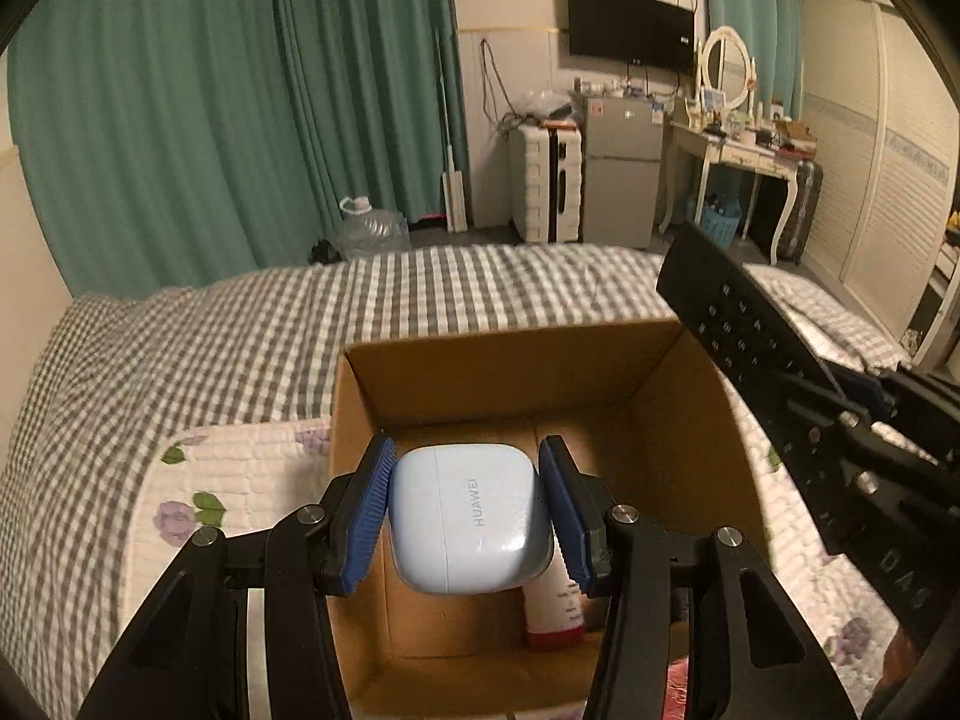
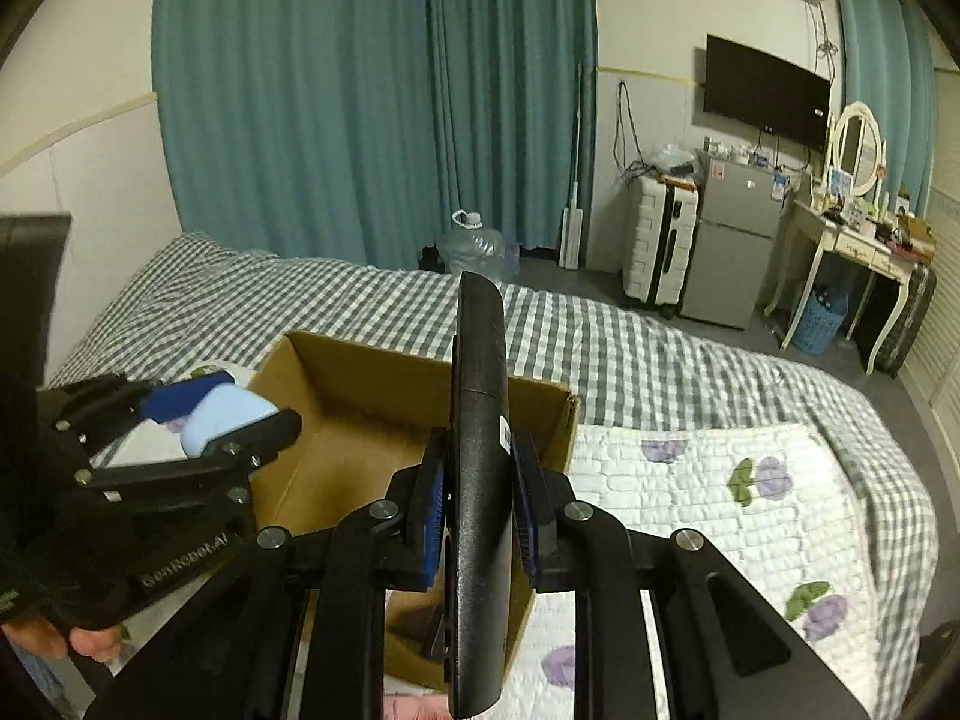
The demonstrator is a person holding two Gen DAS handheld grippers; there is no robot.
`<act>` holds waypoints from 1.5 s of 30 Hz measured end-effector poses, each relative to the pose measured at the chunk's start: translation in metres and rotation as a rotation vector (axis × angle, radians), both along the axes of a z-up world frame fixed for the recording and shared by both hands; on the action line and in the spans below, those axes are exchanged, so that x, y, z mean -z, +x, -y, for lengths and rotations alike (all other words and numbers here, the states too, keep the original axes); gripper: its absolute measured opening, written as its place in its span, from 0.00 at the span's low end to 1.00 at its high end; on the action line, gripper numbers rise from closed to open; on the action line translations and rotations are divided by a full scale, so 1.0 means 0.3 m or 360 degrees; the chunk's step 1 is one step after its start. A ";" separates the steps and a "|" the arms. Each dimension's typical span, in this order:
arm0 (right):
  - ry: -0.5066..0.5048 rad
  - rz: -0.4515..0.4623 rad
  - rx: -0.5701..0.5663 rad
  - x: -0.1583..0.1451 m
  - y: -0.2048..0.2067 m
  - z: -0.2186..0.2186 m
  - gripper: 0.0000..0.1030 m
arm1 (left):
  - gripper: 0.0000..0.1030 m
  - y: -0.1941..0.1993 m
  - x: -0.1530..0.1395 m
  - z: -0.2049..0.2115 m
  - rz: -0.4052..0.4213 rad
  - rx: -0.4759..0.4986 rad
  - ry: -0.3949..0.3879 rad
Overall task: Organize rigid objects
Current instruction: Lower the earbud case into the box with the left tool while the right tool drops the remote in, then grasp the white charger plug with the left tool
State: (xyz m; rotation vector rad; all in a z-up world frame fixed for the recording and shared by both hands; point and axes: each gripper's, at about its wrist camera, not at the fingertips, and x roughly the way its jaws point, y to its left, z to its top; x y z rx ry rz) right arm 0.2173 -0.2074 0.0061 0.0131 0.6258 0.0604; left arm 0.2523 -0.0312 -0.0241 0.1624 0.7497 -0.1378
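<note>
Clamped between our left gripper's (image 1: 468, 510) blue pads, the pale blue earbud case (image 1: 471, 519) hangs over the open cardboard box (image 1: 504, 372), held by its two sides so it can drop straight in. Beneath it a white tube with a red cap (image 1: 555, 612) already lies on the box floor. Our right gripper (image 2: 477, 510) has its jaws closed on a long black remote control (image 2: 480, 480), gripped edge-on near its middle and slanted above the box's right wall, we judge so it can follow. The box sits on a flowered quilt (image 2: 690, 480) spread over the checked bed (image 2: 630, 354).
</note>
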 end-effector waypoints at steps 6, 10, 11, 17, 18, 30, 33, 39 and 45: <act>0.0004 -0.0047 -0.0002 0.095 0.054 0.000 0.18 | 0.49 0.051 0.081 0.007 -0.0049 0.0012 0.0028; 0.0005 -0.0090 0.0012 0.143 0.088 0.005 0.18 | 0.51 0.064 0.112 0.028 -0.0096 0.0084 -0.0004; 0.0003 -0.0096 0.0017 0.150 0.097 0.008 0.18 | 0.51 0.063 0.115 0.034 -0.0100 0.0103 0.0000; 0.0011 -0.0116 0.0047 0.159 0.111 0.013 0.18 | 0.60 0.055 0.105 0.019 -0.0094 0.0050 0.0019; 0.0014 -0.0122 0.0047 0.159 0.111 0.009 0.18 | 0.60 0.050 0.098 0.007 -0.0095 0.0037 -0.0003; 0.0042 -0.0111 0.0096 0.142 0.100 0.023 0.48 | 0.65 -0.044 0.011 -0.036 -0.0001 -0.0017 -0.0001; 0.0039 -0.0057 0.0122 0.076 0.041 0.046 0.52 | 0.66 -0.093 -0.033 -0.040 0.0006 -0.0022 -0.0002; 0.0000 0.0001 0.0147 -0.053 -0.132 0.078 0.72 | 0.67 -0.234 -0.134 -0.050 0.0024 -0.0050 0.0004; -0.0093 0.0006 0.0131 -0.124 -0.330 0.088 0.80 | 0.67 -0.386 -0.204 -0.064 0.0031 -0.0122 -0.0015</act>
